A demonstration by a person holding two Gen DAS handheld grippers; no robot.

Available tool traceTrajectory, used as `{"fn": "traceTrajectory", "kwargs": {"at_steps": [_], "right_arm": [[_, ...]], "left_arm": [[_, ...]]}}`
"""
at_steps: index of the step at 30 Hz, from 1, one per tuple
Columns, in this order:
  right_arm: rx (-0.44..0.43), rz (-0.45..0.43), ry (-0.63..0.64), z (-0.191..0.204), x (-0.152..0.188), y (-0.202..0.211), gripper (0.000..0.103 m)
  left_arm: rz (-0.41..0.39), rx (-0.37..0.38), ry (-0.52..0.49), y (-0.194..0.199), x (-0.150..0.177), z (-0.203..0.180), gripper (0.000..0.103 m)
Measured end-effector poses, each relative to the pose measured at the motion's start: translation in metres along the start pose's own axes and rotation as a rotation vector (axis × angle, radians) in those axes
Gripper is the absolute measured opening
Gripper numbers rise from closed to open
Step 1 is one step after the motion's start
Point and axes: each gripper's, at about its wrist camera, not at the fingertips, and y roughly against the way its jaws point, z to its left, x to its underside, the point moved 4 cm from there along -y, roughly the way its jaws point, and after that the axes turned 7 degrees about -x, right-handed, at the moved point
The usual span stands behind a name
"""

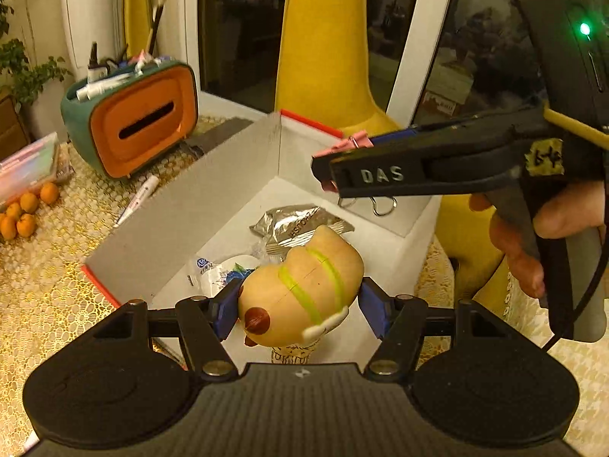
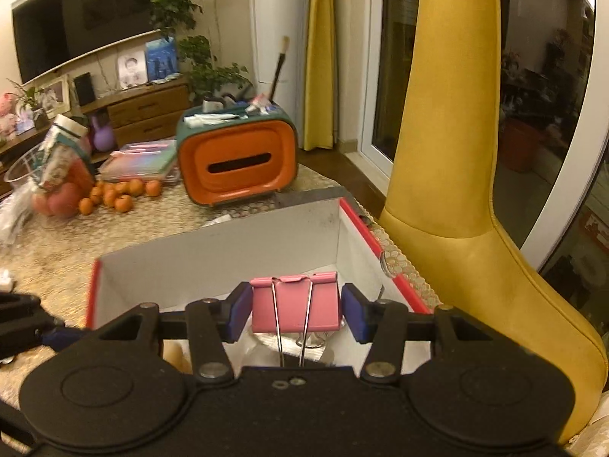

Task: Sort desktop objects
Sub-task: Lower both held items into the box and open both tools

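The left hand-held gripper (image 1: 298, 304) is gripping a tan toy (image 1: 304, 285) with green stripes, its blue pads pressing the toy's two sides, and is holding it above the open white box (image 1: 182, 209) with red edging that is sitting on the counter (image 1: 57, 289). The toy's long axis is running away from the gripper, toward the far right of the box. Directly below it, on the box floor, a foil packet (image 1: 297, 221) and a clear wrapper (image 1: 213, 274) are lying.

The right hand-held gripper (image 2: 297, 310) is clamping a pink clip (image 2: 295, 301) by its sides, wire handles pointing back toward the camera, and is hanging over the same box (image 2: 213, 243), nearer its far right corner. In the left view the clip (image 1: 350, 144) is sitting higher than the toy and beyond it.

Both loads appear to be already over the box, so the drop looks like it is turning on plain descent and release; the left one seems lower and nearer the floor.
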Motion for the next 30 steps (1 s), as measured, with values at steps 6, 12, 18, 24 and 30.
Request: {"fn": "traceTrajectory", "kwargs": {"at_steps": [6, 12, 18, 24, 30], "right_arm": [[0.032, 0.028, 0.012, -0.007, -0.003, -0.028, 0.051], [0.057, 0.082, 0.015, -0.013, -0.004, -0.054, 0.051], [0.058, 0.13, 0.005, -0.017, 0.002, -0.074, 0.051], [0.044, 0.155, 0.004, -0.016, 0.009, -0.079, 0.051], [0.043, 0.165, 0.01, -0.017, 0.013, -0.081, 0.052]], "left_arm": [[0.029, -0.014, -0.029, -0.025, -0.001, -0.003, 0.065], [0.068, -0.003, -0.04, -0.045, -0.002, -0.008, 0.065], [0.111, 0.002, -0.047, -0.062, 0.003, -0.008, 0.065], [0.147, 0.046, -0.026, -0.068, 0.005, -0.006, 0.065], [0.167, 0.068, 0.022, -0.072, 0.007, 0.0, 0.067]]}}
